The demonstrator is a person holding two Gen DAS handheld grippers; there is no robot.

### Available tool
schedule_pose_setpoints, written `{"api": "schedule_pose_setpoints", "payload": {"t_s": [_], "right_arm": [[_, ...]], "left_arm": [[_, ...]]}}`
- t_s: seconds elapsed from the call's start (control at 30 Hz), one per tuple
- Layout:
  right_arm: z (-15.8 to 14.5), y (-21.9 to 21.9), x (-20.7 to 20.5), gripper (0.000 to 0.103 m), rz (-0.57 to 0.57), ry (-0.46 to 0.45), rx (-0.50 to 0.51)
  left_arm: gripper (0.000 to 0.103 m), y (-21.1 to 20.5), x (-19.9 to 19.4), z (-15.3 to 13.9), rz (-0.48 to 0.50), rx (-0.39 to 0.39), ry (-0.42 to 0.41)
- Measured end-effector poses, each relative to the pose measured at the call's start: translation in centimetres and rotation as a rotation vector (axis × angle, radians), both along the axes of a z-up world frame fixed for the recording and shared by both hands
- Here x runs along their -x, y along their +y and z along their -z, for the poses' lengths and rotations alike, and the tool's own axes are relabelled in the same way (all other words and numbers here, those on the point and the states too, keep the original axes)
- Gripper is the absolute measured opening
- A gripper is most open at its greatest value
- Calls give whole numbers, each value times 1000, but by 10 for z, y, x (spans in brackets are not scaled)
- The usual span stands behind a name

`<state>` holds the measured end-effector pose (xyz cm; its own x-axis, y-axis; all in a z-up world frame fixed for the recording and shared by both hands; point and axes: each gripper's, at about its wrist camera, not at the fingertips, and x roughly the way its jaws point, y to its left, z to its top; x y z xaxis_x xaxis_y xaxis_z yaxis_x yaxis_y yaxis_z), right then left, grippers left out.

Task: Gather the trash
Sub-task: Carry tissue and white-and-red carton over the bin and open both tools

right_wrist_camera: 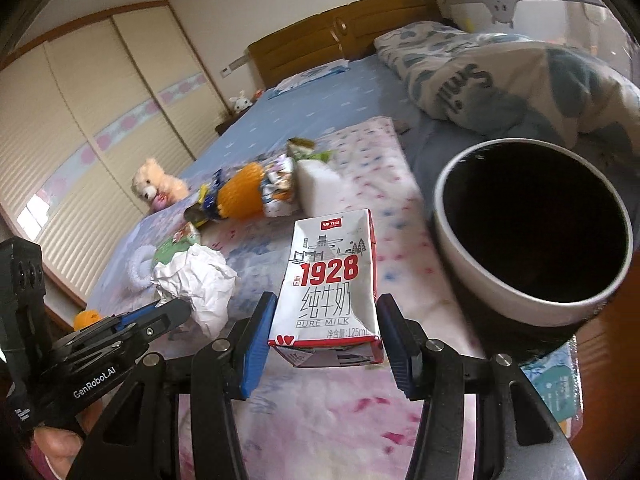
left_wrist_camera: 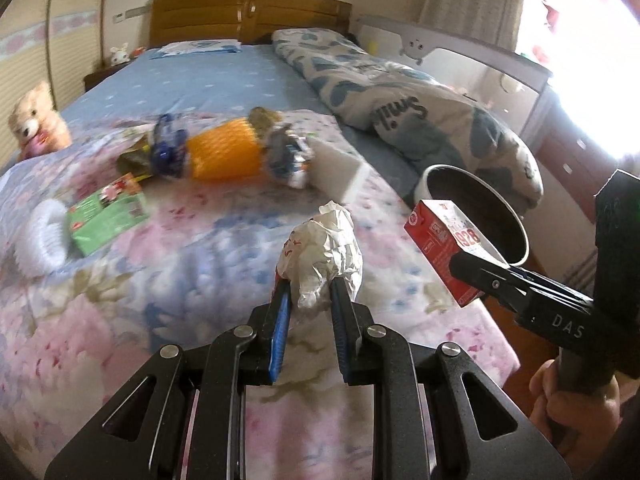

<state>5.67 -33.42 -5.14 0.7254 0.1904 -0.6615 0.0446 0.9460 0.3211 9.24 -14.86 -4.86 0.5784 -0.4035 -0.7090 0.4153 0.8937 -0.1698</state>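
1. The left gripper has matte black arms with ribbed blue pads, and it pinches a crumpled white paper wad — creased and papery, with a little red print on 1 side — above the floral quilt.
2. The right gripper clamps a small boxy milk carton by its lower sides; the carton is glossy white and red and reads "1928", "PURE MILK" and "125mL", with Chinese characters between.
3. The left gripper's body reads "GenRobot.AI" in the right wrist view.
4. Just right of the carton stands a round trash bin with a pale rim and a dark inside, at the bed's edge.
5. Farther up the quilt lie an orange foam net sleeve, crinkled blue wrappers, a flat green packet and a white foam net ring.
6. A fluffy beige teddy bear sits at the far left, and a rolled duvet — white with blue hearts — shows the letters "Smil".
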Motion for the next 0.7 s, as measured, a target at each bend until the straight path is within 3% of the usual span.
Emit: {"api": "schedule_pose_setpoints", "payload": {"t_s": [0.7], "right_arm": [[-16, -83, 27, 52, 169, -43, -5]], "left_arm": [[19, -85, -4, -14, 137, -24, -36]]}}
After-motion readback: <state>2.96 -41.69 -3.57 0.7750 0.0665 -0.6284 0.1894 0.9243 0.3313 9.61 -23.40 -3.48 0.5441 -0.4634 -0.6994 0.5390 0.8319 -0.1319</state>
